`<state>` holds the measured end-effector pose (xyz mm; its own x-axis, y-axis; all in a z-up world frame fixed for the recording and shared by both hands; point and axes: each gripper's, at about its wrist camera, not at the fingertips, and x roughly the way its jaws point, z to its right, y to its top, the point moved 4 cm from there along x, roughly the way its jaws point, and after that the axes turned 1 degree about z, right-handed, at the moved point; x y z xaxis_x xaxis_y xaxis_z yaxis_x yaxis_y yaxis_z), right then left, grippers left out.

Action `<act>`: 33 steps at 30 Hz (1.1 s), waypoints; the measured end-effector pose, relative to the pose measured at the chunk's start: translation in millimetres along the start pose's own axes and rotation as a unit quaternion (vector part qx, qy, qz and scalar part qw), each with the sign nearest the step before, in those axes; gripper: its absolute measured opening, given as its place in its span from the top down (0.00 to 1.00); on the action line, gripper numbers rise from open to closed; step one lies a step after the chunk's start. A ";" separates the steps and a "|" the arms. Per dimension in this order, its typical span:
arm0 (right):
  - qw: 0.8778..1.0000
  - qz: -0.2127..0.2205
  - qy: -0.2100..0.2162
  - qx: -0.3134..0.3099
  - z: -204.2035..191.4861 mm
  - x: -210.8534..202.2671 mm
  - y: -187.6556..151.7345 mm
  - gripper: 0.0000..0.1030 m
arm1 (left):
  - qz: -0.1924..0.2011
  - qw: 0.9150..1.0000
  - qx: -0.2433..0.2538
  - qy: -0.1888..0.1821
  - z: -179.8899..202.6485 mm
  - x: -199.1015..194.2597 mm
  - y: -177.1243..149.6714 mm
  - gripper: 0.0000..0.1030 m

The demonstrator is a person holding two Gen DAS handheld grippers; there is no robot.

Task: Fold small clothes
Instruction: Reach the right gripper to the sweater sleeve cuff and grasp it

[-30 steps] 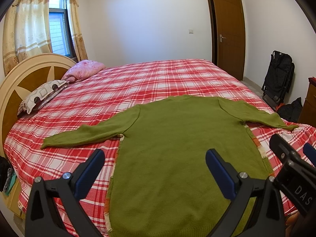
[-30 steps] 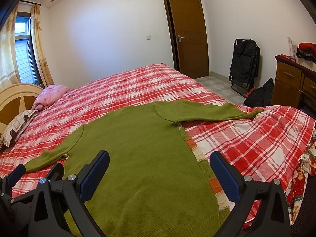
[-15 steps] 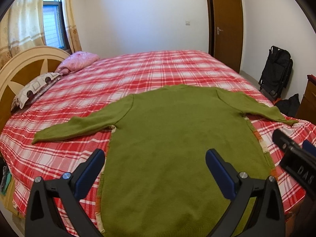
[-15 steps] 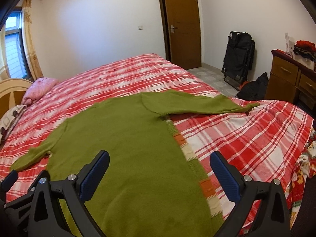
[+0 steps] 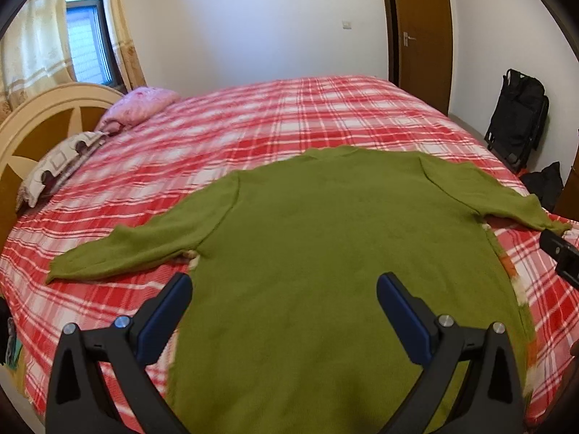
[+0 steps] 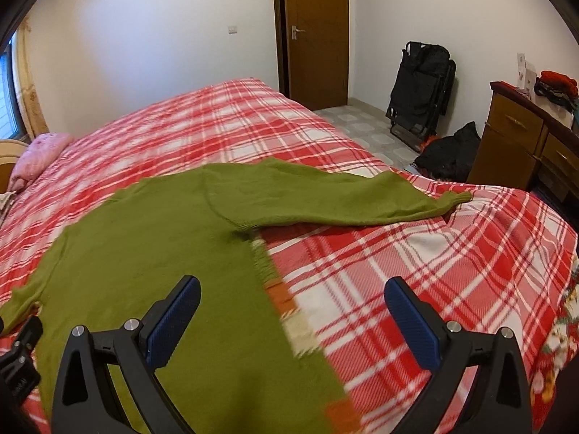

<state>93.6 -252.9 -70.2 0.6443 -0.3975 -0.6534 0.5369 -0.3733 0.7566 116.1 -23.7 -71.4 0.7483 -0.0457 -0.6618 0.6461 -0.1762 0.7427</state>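
1. Left wrist view: the left gripper (image 5: 284, 296) hangs above the lower body of a green sweater (image 5: 325, 253), its jaws spread wide with nothing between them. The sweater lies flat on the bed (image 5: 289, 115), which is covered in a red and white plaid spread, with both sleeves stretched out to the sides. A pink pillow (image 5: 139, 106) and a patterned pillow (image 5: 59, 166) rest near the headboard (image 5: 39, 115). A wooden door (image 5: 421, 32) and a black folded chair (image 5: 515, 119) stand on the far side.

2. Right wrist view: the right gripper (image 6: 293, 300) hovers over the sweater's (image 6: 152, 238) side edge, where a multicoloured trim (image 6: 286, 300) shows, jaws wide apart and empty. One sleeve (image 6: 343, 199) reaches across the plaid spread toward a wooden dresser (image 6: 524, 144). Part of the left gripper (image 6: 18, 358) shows at the lower left edge.
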 end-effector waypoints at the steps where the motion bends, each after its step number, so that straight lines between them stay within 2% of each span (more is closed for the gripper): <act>1: 1.000 -0.009 0.003 0.002 4.4 10.1 2.4 0.01 | -0.006 1.000 -0.002 -0.003 1.2 6.3 1.8 0.00; 2: 1.000 -0.023 0.009 0.011 12.5 22.1 5.0 0.01 | -0.013 1.000 -0.004 -0.006 2.0 12.8 3.6 0.00; 4: 0.999 -0.034 0.011 0.032 31.8 37.6 11.7 0.08 | -0.019 1.000 -0.006 -0.006 4.9 25.7 7.2 0.00; 6: 0.997 -0.044 0.010 0.062 57.3 50.1 20.5 0.27 | -0.020 1.000 -0.002 -0.001 7.2 35.6 10.3 0.00; 7: 0.995 -0.050 0.014 0.089 76.7 57.0 27.2 0.29 | -0.018 1.000 0.000 0.001 8.2 38.5 10.9 0.00; 9: 0.988 -0.058 0.008 0.141 116.4 68.5 39.1 0.30 | -0.012 1.000 0.004 0.008 10.4 45.8 12.1 0.00; 12: 0.977 -0.056 -0.029 0.203 177.4 79.6 55.6 0.30 | -0.021 1.000 -0.002 0.007 12.2 58.0 11.2 0.00; 14: 0.974 -0.058 -0.048 0.212 204.4 88.9 67.0 0.30 | -0.030 0.999 -0.009 0.006 11.1 65.2 9.3 0.00; 16: 0.969 -0.080 -0.061 0.227 230.2 106.8 76.6 0.30 | -0.047 0.999 -0.020 0.000 10.4 73.6 6.6 0.00; 18: 0.965 -0.096 -0.066 0.237 243.9 120.1 80.7 0.30 | -0.058 0.998 -0.029 -0.003 10.1 78.8 6.5 0.00; 22: 0.962 -0.107 -0.089 0.237 261.1 143.6 85.9 0.31 | -0.049 0.998 -0.032 0.000 11.1 81.5 9.5 0.00; 24: 0.958 -0.117 -0.093 0.244 270.5 155.7 84.0 0.46 | -0.046 0.999 -0.024 0.009 12.9 84.3 10.5 0.00; 26: 0.952 -0.135 -0.094 0.259 277.0 168.4 79.6 0.49 | -0.048 0.999 -0.020 0.014 13.9 88.7 9.1 0.00; 33: 0.948 -0.144 -0.100 0.266 277.2 184.8 77.0 0.49 | -0.077 0.996 -0.040 0.012 5.2 103.2 3.6 0.00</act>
<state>103.0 -587.4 -140.2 0.3680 -0.3469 -0.8627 0.2892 -0.8391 0.4608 194.8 -34.2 -137.6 0.6421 -0.0007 -0.7666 0.7627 -0.1006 0.6389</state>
